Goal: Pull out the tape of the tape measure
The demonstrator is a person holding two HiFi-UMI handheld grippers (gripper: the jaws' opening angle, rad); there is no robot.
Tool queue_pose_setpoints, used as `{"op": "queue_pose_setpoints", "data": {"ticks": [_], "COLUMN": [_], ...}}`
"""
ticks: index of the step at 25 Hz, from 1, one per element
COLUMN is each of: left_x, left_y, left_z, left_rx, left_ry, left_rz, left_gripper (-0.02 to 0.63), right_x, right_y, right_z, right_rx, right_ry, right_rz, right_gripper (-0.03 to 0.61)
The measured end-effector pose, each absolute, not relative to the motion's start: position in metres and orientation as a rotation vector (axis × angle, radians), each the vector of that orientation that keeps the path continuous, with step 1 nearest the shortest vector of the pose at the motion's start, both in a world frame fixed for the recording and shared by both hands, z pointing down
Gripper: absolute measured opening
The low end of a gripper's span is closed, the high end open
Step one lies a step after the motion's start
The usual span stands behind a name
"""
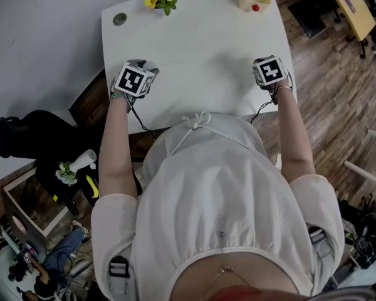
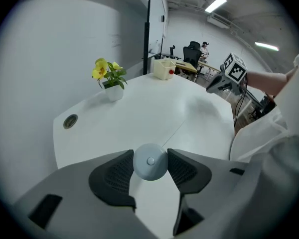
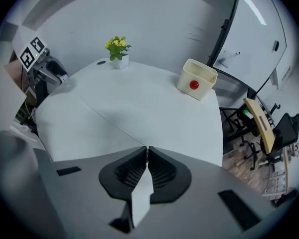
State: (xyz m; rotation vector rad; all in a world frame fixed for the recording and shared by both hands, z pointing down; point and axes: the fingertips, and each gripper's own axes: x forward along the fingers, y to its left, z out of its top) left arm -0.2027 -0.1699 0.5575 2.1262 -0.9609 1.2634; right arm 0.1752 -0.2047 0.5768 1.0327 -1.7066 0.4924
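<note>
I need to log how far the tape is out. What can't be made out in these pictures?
The tape: just a thin line across the table in both gripper views, markings too small to read; the head view doesn't resolve it.
The tape measure case: in the head view, hidden under the left gripper's marker cube.
The red spot on the cream box: too small to identify in any view.
</note>
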Motion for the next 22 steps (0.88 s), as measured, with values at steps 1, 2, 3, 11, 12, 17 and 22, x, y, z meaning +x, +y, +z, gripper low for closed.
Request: {"op": "queue_pose_setpoints", "data": {"ticks": [1,2,3,11,12,17,22], "left_x": [-0.204,-0.205,-0.205,-0.21,-0.21,-0.209,-0.204], "left_y": [-0.171,-0.172,-0.174,-0.174,-0.174,-0.181,-0.182], "left_z": [0.555,0.553,0.552,0.563,0.565,0.577,0.596], "left_rx": [2.126,2.126,2.124,2.06,2.053,2.027,2.005], "left_ry": [-0.969,-0.977,-0.986,-1.018,-1.022,-1.029,-0.997], "left_rz": [1.244,1.239,1.242,1.182,1.182,1.185,1.257], "left_gripper": [0.229,0.229,0.229,0.229,0.229,0.229,0.229], "right_x": [0.176,0.175,0.174,0.168,0.168,0.166,0.158], "right_y": [-0.201,-0.2,-0.201,-0.209,-0.21,-0.214,-0.215], "right_z": [0.58,0.581,0.58,0.58,0.582,0.593,0.612], "right_rx": [1.029,1.029,1.033,1.026,1.023,1.02,0.975], "right_ry": [-1.716,-1.721,-1.722,-1.729,-1.728,-1.711,-1.714], "right_rz": [0.542,0.561,0.556,0.521,0.519,0.536,0.543], "right_gripper": [0.017,0.017,0.017,0.018,0.018,0.02,0.02]}}
